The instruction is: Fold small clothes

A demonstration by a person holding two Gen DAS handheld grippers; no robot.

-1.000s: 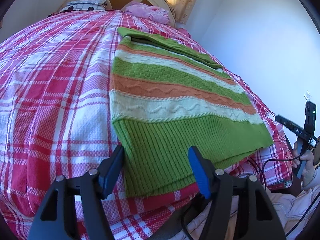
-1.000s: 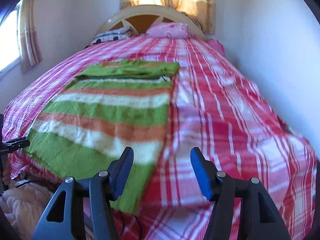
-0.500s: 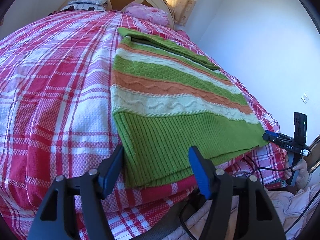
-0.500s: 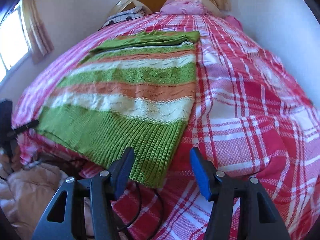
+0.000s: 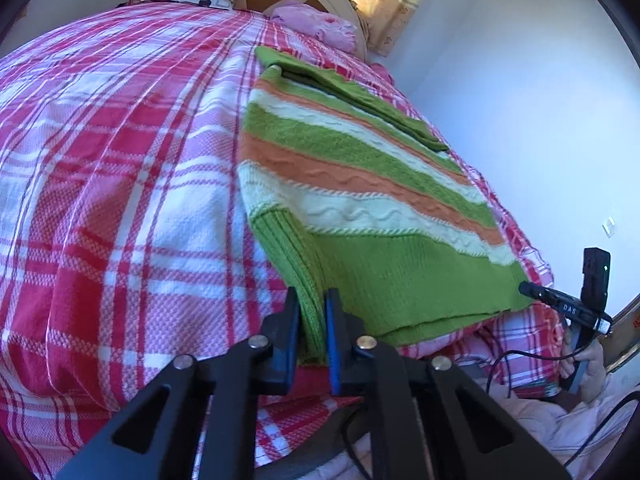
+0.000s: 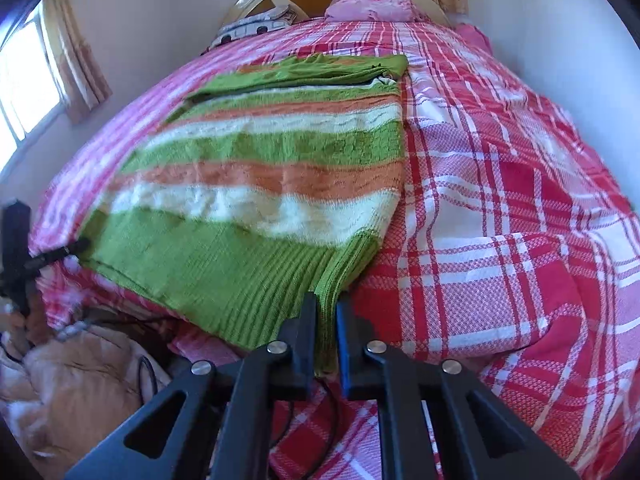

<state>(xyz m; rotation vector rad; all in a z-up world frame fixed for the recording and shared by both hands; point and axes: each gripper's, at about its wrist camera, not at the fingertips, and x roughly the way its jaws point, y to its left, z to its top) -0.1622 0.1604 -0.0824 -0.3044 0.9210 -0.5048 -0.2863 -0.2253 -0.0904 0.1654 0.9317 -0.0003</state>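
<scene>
Now both claws have just snapped shut: the left gripper (image 5: 312, 322) clenches the near-left hem corner of the striped sweater (image 5: 360, 184), the right gripper (image 6: 326, 330) the near-right corner, the garment lying flat on the plaid bedspread (image 5: 120, 200). Risk: each bite looks thin, so ribbed knit could slip out mid-lift, or uneven pulling could skew the fold.

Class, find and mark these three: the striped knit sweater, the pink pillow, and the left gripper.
striped knit sweater (image 5: 360, 184), left wrist view, orange stripe
pink pillow (image 6: 372, 4), right wrist view, middle of its top
left gripper (image 5: 312, 304), left wrist view, between fingertips shut on the green hem
</scene>
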